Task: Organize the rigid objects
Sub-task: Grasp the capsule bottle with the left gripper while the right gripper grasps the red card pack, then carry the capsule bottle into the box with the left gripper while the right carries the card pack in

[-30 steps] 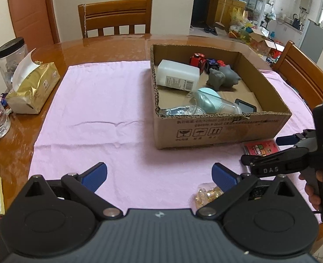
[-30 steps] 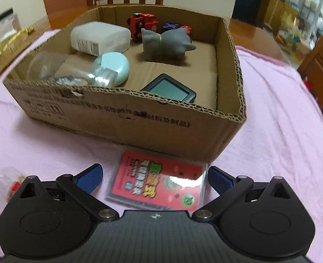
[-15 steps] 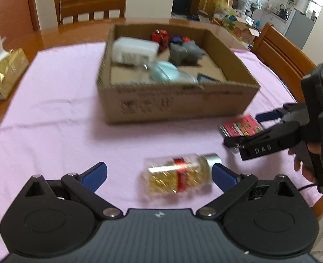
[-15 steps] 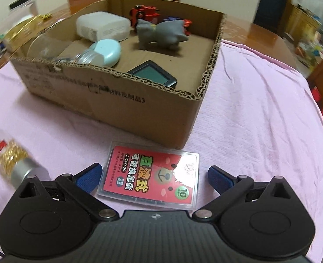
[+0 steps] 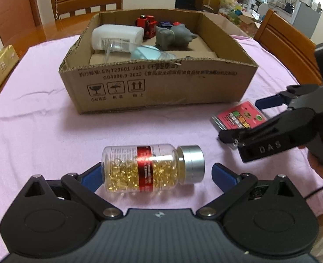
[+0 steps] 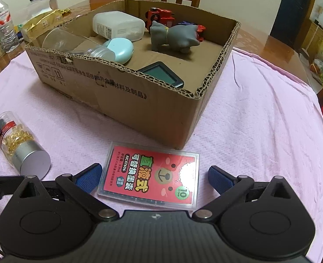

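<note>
The left gripper (image 5: 157, 174) stood spread wide around a clear capsule bottle (image 5: 148, 167) that lay on its side on the pink cloth (image 5: 40, 120). Its silver cap (image 5: 191, 164) pointed toward the right finger, and its base lay just beside the left fingertip (image 5: 93, 175); whether that pad touched the glass, I could not tell. The bottle lay lengthwise across the opening, so a squeeze would probably catch it end to end — a hold that may slip on the smooth cap.

The right gripper (image 6: 154, 178) was also spread apart, with nothing held. Between its blue pads lay a flat red refill pack (image 6: 150, 180) in a clear case, resting on the cloth just in front of the cardboard box (image 6: 139, 107). The pack was thin and flat, so I judged that the fingers must come low to take it by the edges.

The box already held a white bottle (image 6: 117, 25), a grey toy animal (image 6: 174, 38), a red toy vehicle (image 6: 159, 16), a pale blue case (image 6: 120, 49), a small screen device (image 6: 161, 74) and a clear container lying on its side (image 6: 73, 42). It seemed that only these two objects remained outside — each gripper was placed at its own one, probably to carry both into the box.
</note>
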### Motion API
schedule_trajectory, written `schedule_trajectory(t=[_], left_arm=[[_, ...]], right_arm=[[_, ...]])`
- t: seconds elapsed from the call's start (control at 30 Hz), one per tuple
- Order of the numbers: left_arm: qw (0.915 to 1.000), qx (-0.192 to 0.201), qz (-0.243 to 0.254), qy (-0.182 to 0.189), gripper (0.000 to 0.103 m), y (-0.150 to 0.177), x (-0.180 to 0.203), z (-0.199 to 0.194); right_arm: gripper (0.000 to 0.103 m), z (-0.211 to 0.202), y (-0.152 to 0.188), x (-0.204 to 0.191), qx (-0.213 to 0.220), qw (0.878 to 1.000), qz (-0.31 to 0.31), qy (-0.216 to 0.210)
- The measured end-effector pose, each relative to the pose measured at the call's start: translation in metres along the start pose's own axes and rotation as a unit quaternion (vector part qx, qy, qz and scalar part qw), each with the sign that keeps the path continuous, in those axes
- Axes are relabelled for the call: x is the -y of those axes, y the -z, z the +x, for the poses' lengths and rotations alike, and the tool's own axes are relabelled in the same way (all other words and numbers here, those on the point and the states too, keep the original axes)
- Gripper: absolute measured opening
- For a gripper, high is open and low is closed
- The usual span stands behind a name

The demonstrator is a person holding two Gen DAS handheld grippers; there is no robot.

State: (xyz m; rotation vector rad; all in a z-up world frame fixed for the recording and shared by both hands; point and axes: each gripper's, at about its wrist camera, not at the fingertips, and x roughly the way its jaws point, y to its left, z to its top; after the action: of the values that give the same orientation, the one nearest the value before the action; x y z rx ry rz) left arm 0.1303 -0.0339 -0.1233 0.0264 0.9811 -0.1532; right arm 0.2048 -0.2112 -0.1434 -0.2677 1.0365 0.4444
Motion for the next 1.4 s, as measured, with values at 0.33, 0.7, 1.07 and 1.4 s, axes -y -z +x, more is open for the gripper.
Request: schedule_trajectory(t=[0.33,0.7,1.07,1.4], left_arm=[[0.9993,0.003,0.016,-0.033,0.101,0.002,-0.003,0.0],[0.9993,-0.002,0.03,-0.021,0.093,-0.003,-0.006,0.005],[0.9985,-0.017,0.051,-0.009,0.093,-0.016,-0.024,-0.002],[0.9939,-0.02,0.106,0.018,0.093,-0.044,-0.033,-0.032]], right_arm=[[0.103,0.0,0.0,0.0,-0.001,1.0,0.003,0.002],[0.103,0.001,-0.003,-0.01,-0.005,0.999,0.033,0.019],[0.094,-0.004,-0.005,-0.015,-0.021,0.999,0.033,0.022],[0.094,-0.044,-0.013,-0.022,-0.029,0.999,-0.02,-0.016]])
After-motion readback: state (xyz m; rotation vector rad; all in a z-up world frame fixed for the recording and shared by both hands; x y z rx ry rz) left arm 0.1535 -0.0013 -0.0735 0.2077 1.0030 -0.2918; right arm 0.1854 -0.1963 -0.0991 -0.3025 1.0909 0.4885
